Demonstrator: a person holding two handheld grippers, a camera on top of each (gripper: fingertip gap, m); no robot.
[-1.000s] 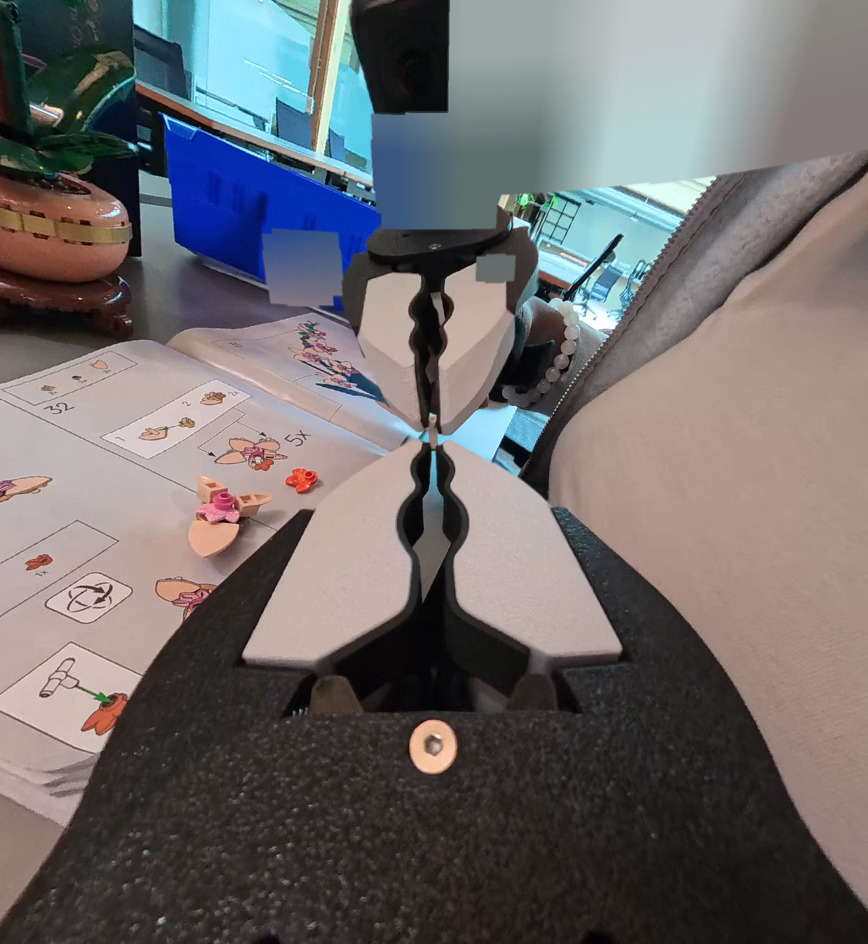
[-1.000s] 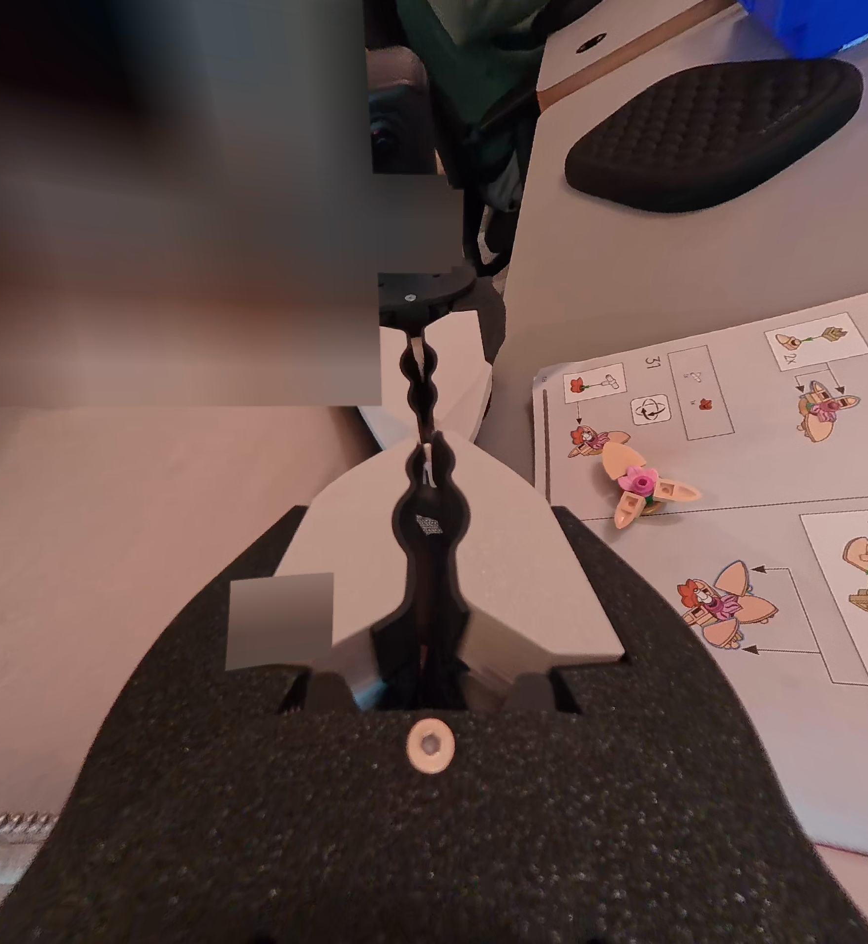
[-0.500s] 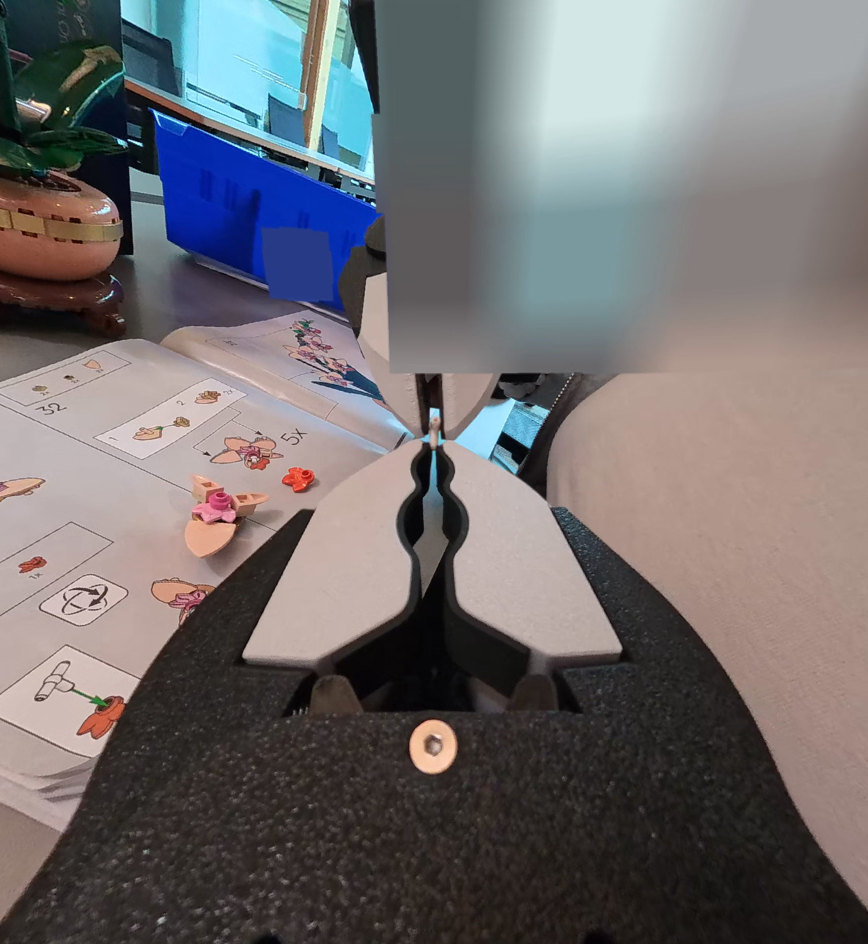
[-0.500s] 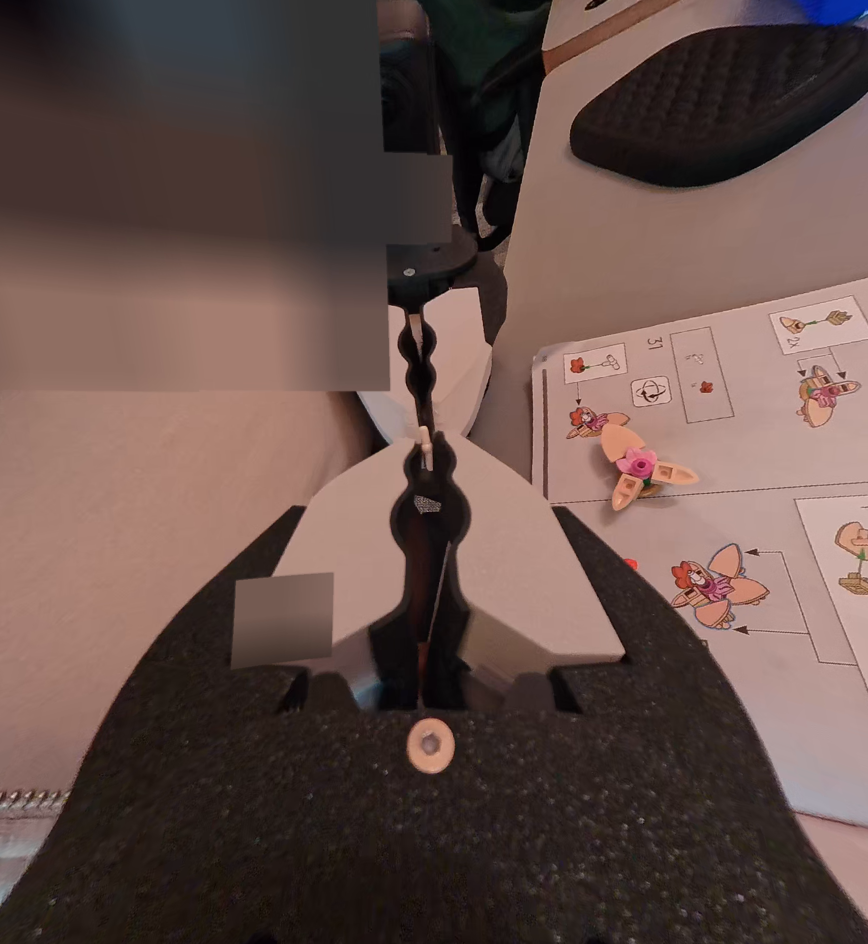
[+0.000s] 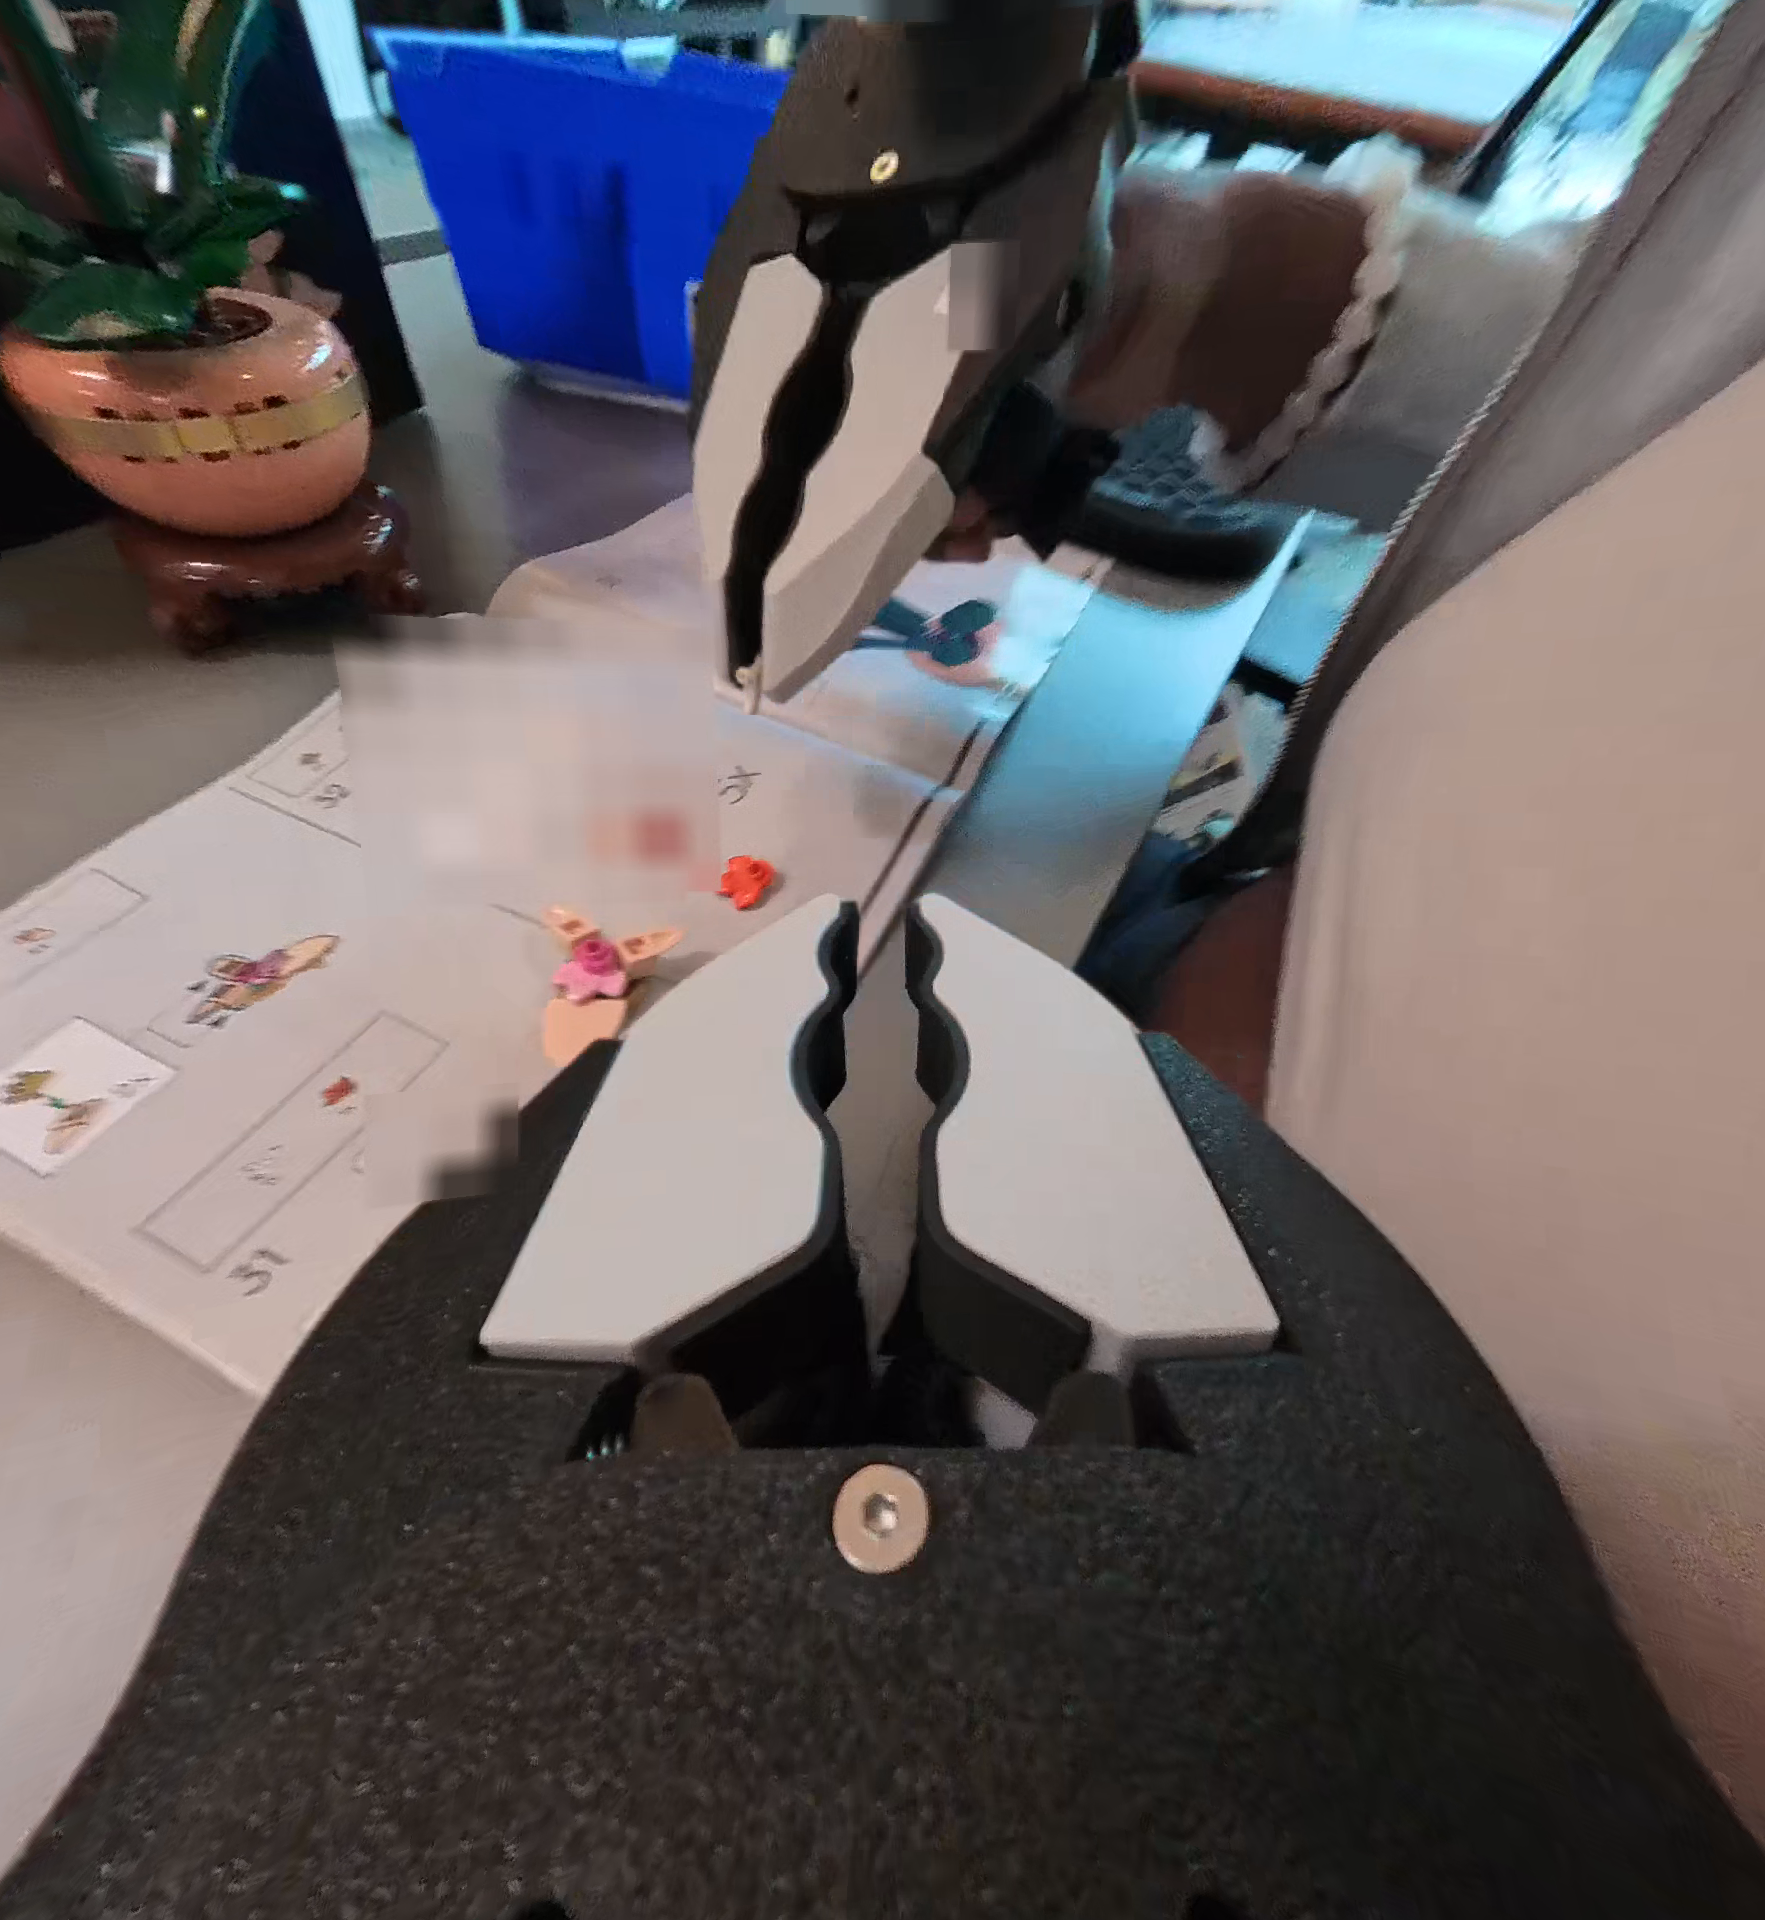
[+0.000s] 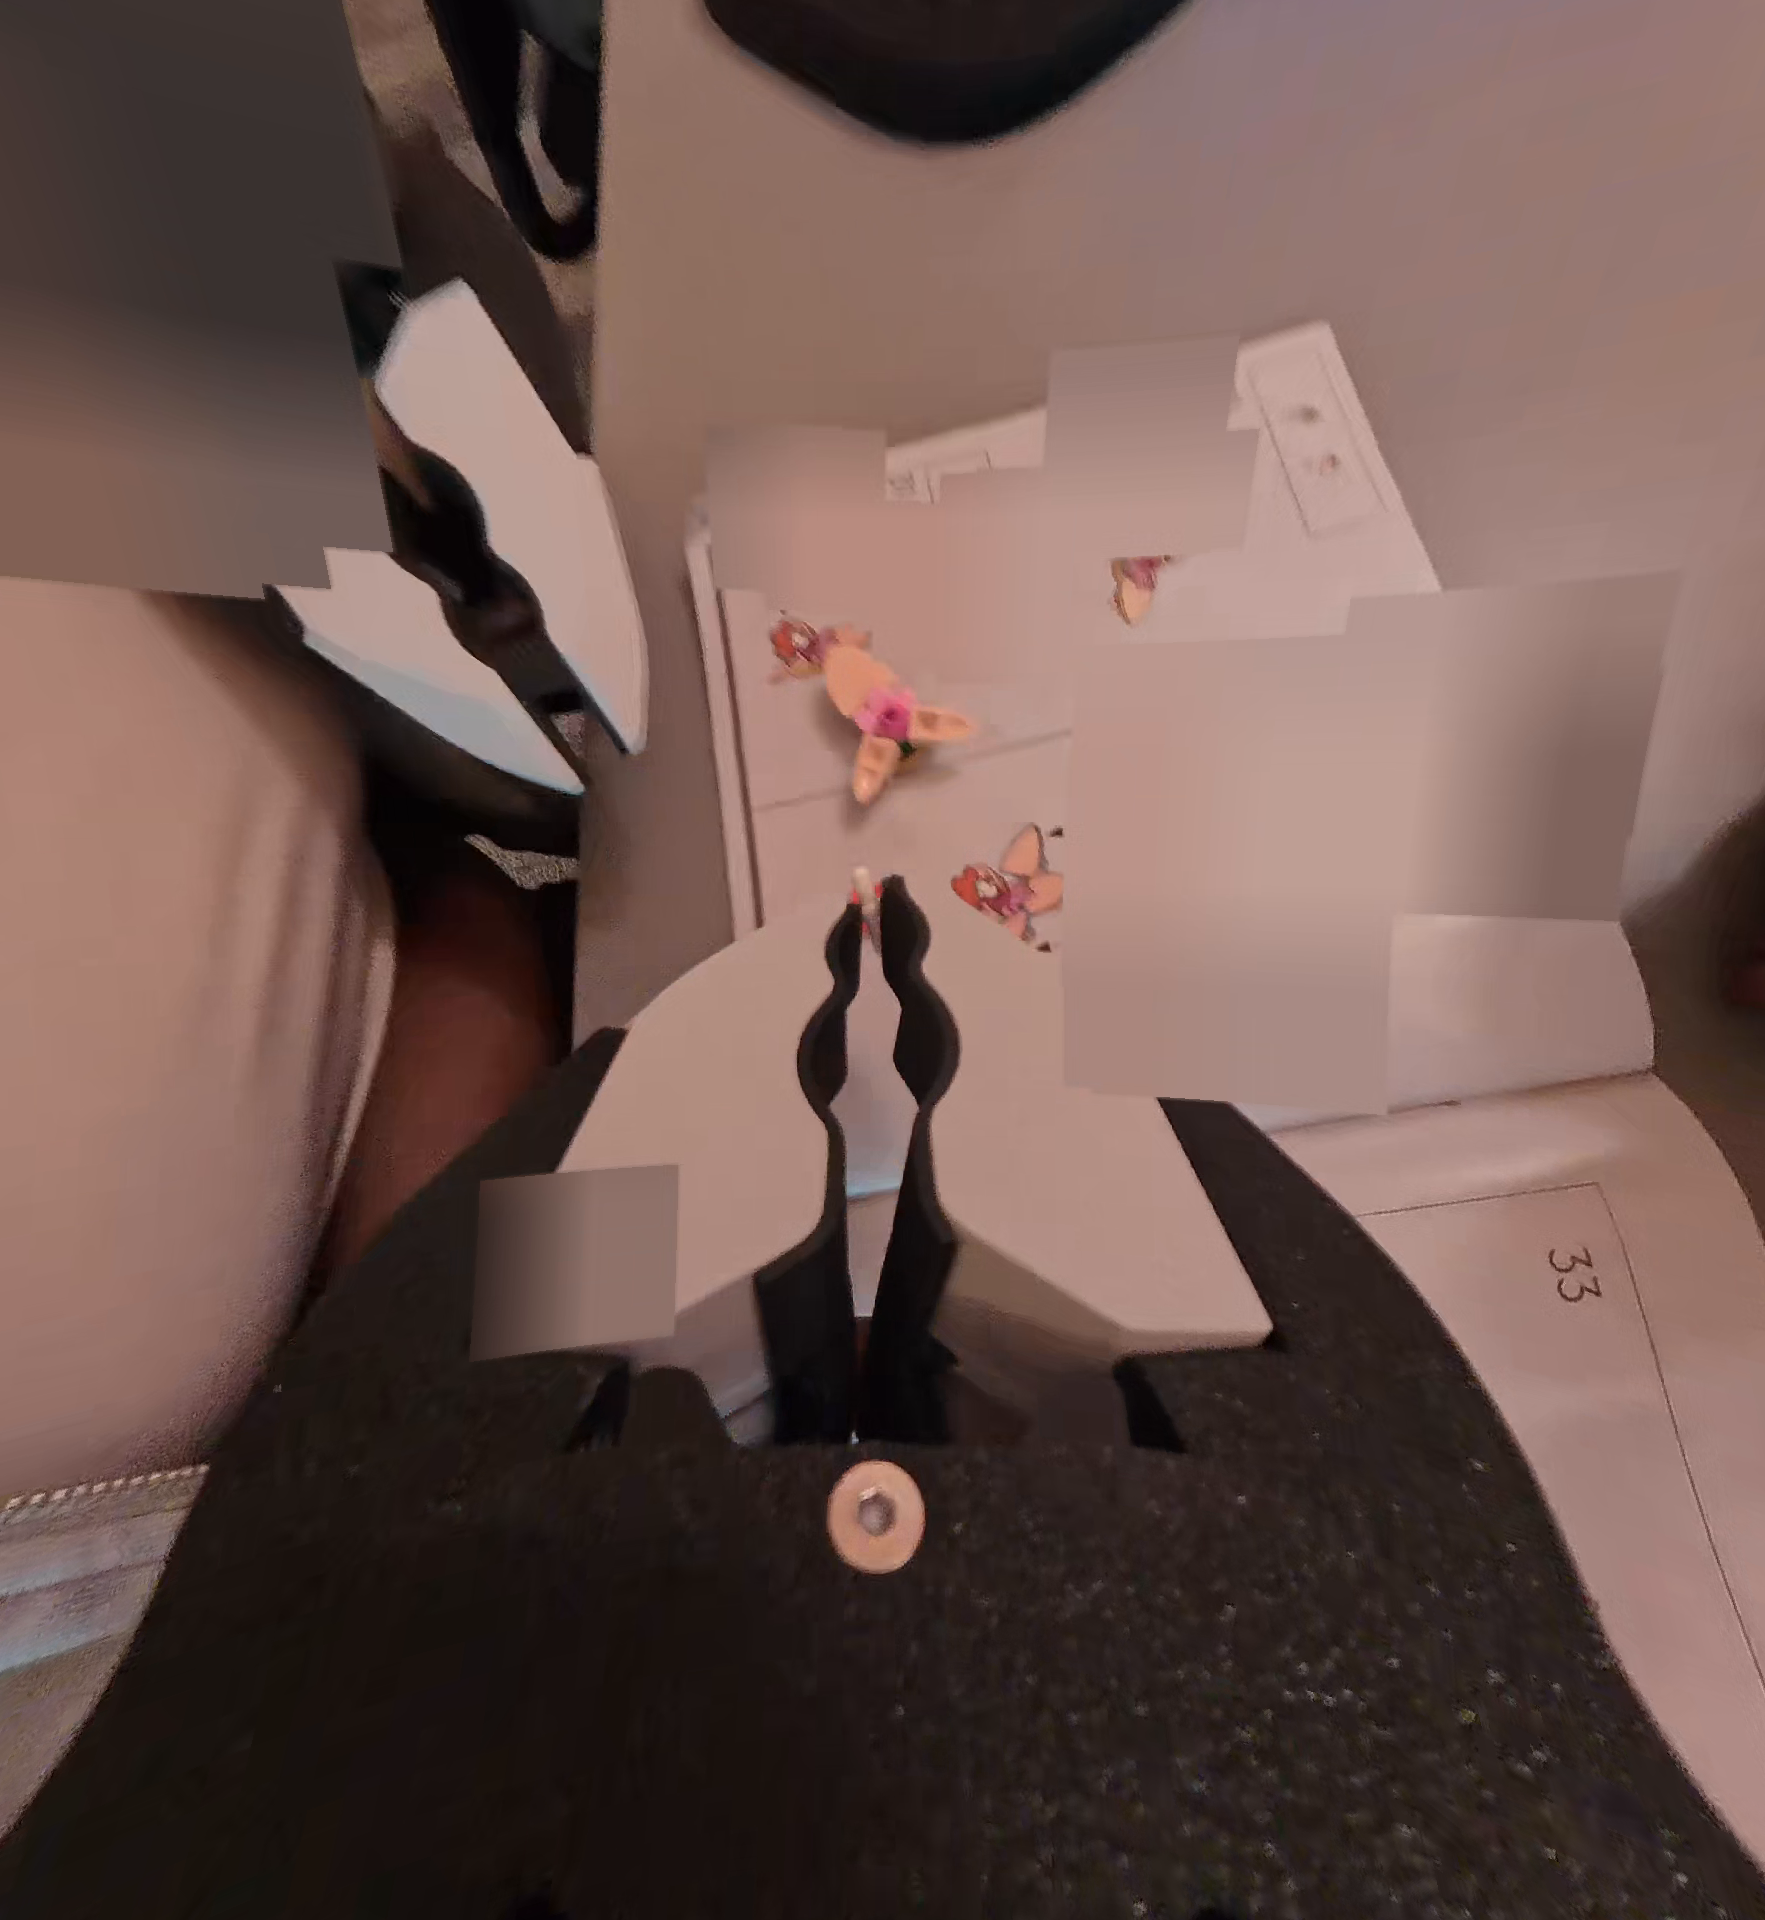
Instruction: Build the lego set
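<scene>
The flower (image 5: 597, 971), tan petals round a pink middle, lay on the open booklet (image 5: 130, 1039), just left of the left claw's tips. A red piece (image 5: 747, 881) lay near it on the same page. In the right wrist view the flower (image 6: 893, 727) sat on the page a little ahead of the right claw (image 6: 876, 902). That claw was pinching a thin white peg (image 6: 862, 883) at its very tip. In the left wrist view the right claw (image 5: 753, 681) hung above the booklet and pointed down, with the peg (image 5: 750, 686) poking out below its tips. The left claw (image 5: 878, 920) had a small gap between its fingers and held nothing; the table edge showed through the gap. The booklet lay on a grey table (image 5: 47, 665). A second ago the two claws met tip to tip with the peg between them, both pressed shut. Now they had come apart, the left claw had let go, and the right claw had swung out over the page. At the back of the table stood a pink pot (image 5: 187, 426) with green leaves on a brown stand, and a blue bin (image 5: 566, 208) was behind it. A black pad (image 6: 940, 62) lay at the far side of the table. The person's pale shirt (image 5: 1584, 935) filled the right side of the left wrist view. Much of the page was blurred over.
</scene>
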